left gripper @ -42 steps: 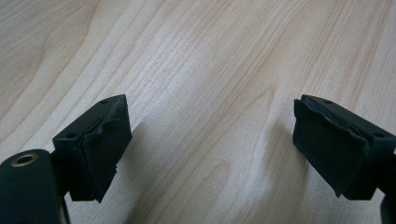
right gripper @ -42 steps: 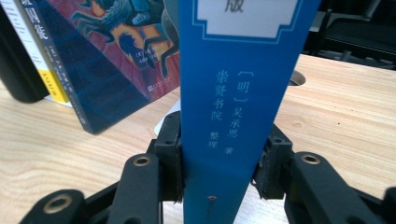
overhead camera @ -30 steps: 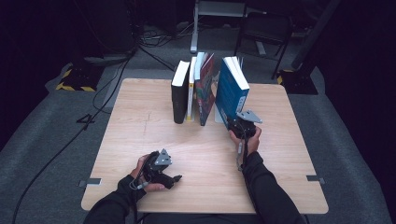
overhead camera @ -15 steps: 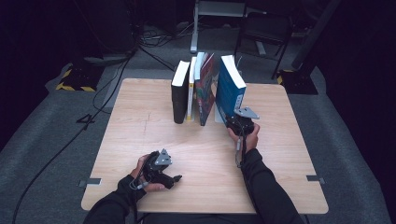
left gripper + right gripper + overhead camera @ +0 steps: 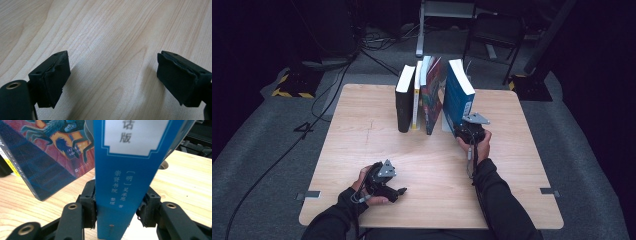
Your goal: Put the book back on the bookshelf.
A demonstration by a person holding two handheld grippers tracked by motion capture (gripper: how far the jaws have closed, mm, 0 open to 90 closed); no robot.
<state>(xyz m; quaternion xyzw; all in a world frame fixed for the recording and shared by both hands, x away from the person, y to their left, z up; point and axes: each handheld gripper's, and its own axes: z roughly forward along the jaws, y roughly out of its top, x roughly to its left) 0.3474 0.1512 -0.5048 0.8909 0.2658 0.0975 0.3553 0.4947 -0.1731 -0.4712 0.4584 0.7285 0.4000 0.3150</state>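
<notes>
The fingers (image 5: pixel 87 202) of the right gripper (image 5: pixel 117 206) press on both sides of the blue book (image 5: pixel 127 170), clamping its spine near the bottom edge; in the right gripper view the book stands upright between them, white Chinese characters running down the spine. Just to its left a book with an illustrated cover (image 5: pixel 47 152) leans, its lower corner on the wooden tabletop (image 5: pixel 190 182).

In the left gripper view the fingers (image 5: pixel 51 77) of the left gripper (image 5: pixel 115 80) are spread wide with nothing between them, bare tabletop (image 5: pixel 112 30) beneath.

In the high view the right gripper (image 5: pixel 468 131) sits at the near end of the blue book (image 5: pixel 458 95), which stands at the right end of a row at the far middle of the tabletop (image 5: pixel 362 125). To its left come the illustrated book (image 5: pixel 433 95), a thin yellow-spined book (image 5: pixel 416 97) and a black book (image 5: pixel 404 100). The left gripper (image 5: pixel 387 182) lies low near the front left edge, well apart from the row.
</notes>
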